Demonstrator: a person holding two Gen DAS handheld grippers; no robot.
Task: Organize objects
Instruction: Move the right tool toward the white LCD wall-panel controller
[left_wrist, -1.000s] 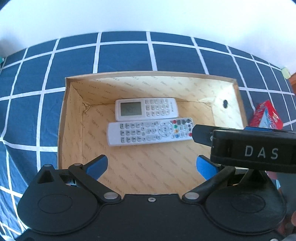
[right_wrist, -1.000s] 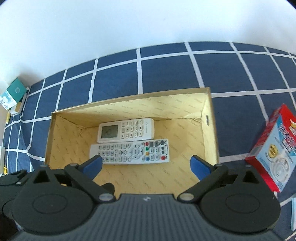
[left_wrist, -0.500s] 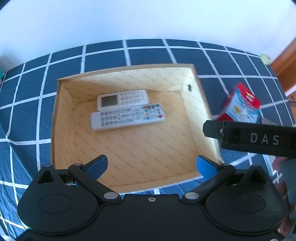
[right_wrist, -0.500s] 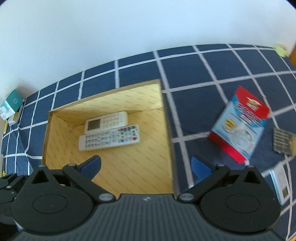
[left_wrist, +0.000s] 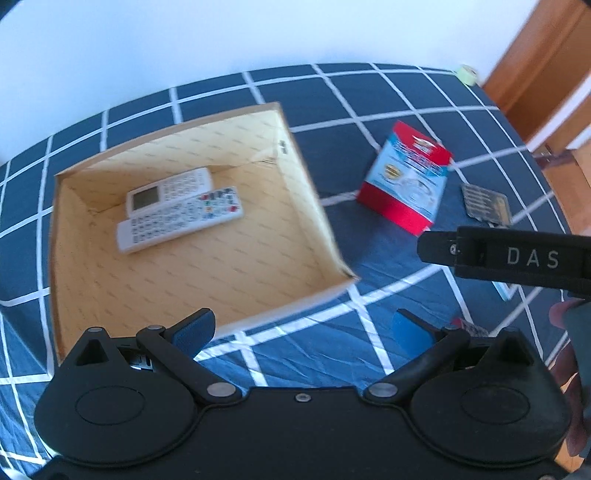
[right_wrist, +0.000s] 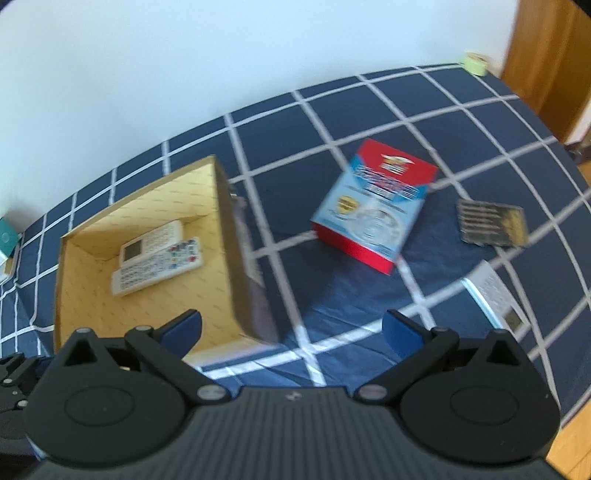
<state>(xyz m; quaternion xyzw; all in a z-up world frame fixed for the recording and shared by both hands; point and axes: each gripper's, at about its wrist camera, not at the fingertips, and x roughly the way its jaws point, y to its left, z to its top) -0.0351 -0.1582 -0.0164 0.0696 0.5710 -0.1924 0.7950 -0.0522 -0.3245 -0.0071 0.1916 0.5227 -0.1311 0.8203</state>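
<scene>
A navy checked bedsheet (right_wrist: 369, 110) carried an open cardboard box (left_wrist: 303, 192) holding two white remote controls (left_wrist: 177, 218). Right of it lay a red-and-blue carton (right_wrist: 373, 218), its print blurred. Left gripper (left_wrist: 303, 332) and right gripper (right_wrist: 291, 328), marked "DAS", hovered with fingers apart, empty.

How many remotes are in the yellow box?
2. The remote with a screen lies by the box's back wall; the longer remote lies touching its near side. Nothing else shows inside.
</scene>
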